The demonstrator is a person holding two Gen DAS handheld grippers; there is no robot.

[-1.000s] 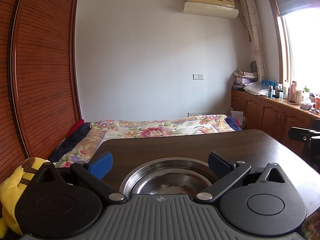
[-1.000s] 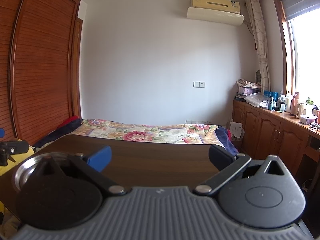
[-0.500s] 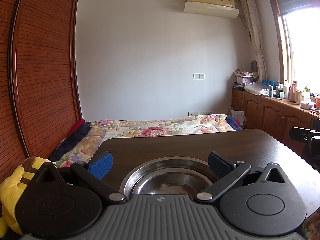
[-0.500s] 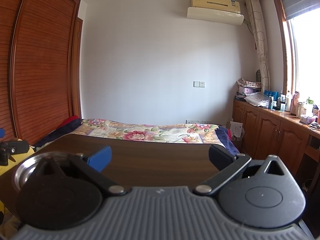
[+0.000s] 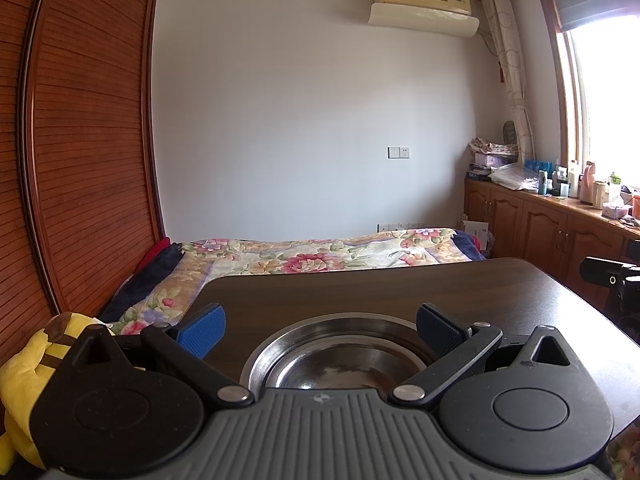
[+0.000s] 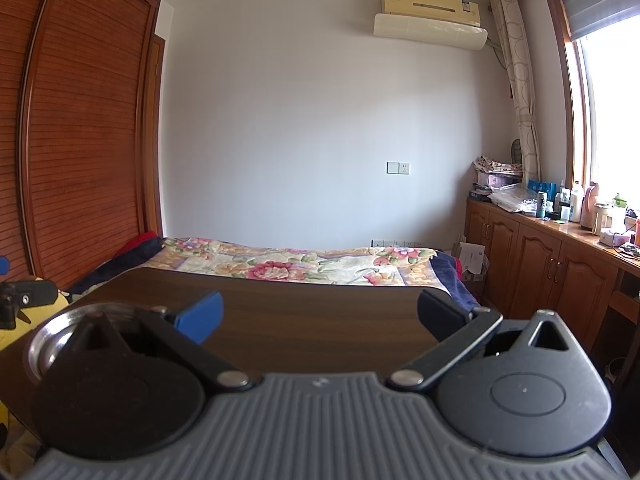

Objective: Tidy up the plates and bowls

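- Steel bowl point(image 5: 336, 354) sits on the dark wooden table point(image 5: 400, 292), close to its near edge and toward the left end; in the right wrist view the same bowl point(image 6: 52, 336) shows only as a rim at the table's near left corner, mostly hidden behind the gripper body.
- Left gripper point(image 5: 320, 330) hangs just over the bowl with its jaws spread wide, one blue pad on each side of the rim and touching nothing.
- Right gripper point(image 6: 320, 312) hovers over bare table near the right end, jaws likewise spread and empty, well apart from the bowl.
- No plates or other bowls show in either view, so I cannot tell where this one belongs or how much of the sorting is left.
- Judged from this, the step in hand is the approach to a first grasp on the bowl, with nothing lifted yet.
- The next move likely calls for lowering the left gripper so one pad goes inside the rim and one outside, then closing on the wall.
- Polished steel may slip, so a firm, square pinch seems wise.
- A flowered bedspread point(image 5: 320, 256) lies beyond the table's far edge.
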